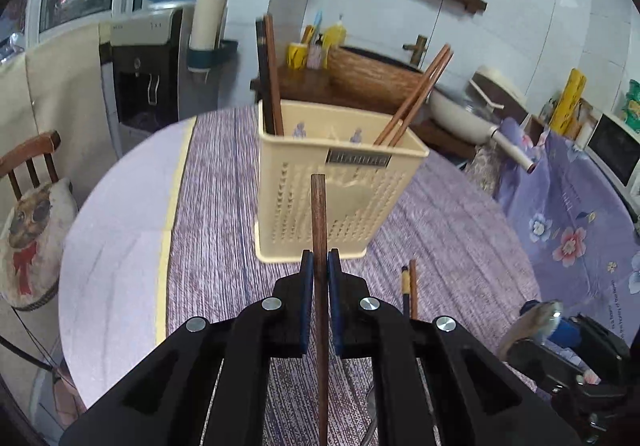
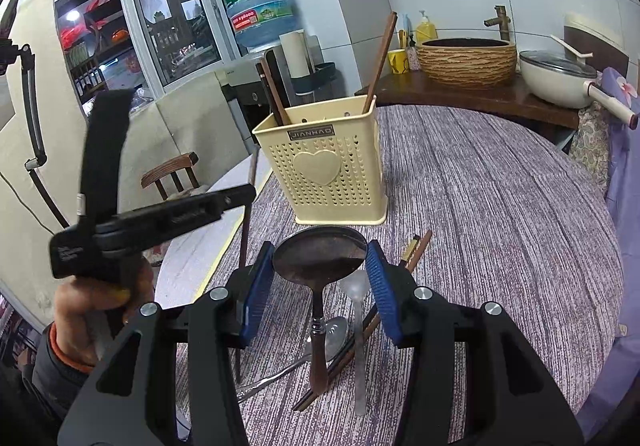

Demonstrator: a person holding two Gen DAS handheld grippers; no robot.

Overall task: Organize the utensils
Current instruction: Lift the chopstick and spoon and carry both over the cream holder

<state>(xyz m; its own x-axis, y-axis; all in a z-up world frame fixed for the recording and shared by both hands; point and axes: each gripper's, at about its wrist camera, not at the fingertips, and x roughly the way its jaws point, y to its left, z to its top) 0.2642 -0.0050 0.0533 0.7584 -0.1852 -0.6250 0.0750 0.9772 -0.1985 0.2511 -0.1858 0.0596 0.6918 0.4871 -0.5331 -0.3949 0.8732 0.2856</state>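
My left gripper (image 1: 319, 266) is shut on a brown wooden chopstick (image 1: 319, 213), held upright just in front of the cream perforated utensil holder (image 1: 332, 189). The holder (image 2: 328, 169) has several chopsticks (image 1: 412, 101) standing in it. My right gripper (image 2: 318, 270) is open above the table, its blue pads either side of a dark ladle (image 2: 320, 258) lying on the cloth. A clear plastic spoon (image 2: 357, 310), a metal spoon (image 2: 334, 334) and loose chopsticks (image 2: 416, 250) lie beside the ladle. The left gripper and its chopstick (image 2: 245, 230) show at left in the right wrist view.
A round table with a purple striped cloth (image 2: 500, 205) carries everything. A wooden chair (image 1: 32, 153) with a cushion stands at left. A water dispenser (image 1: 148, 77), a basin on a counter (image 2: 466, 61) and a lidded pan (image 2: 560, 77) stand behind.
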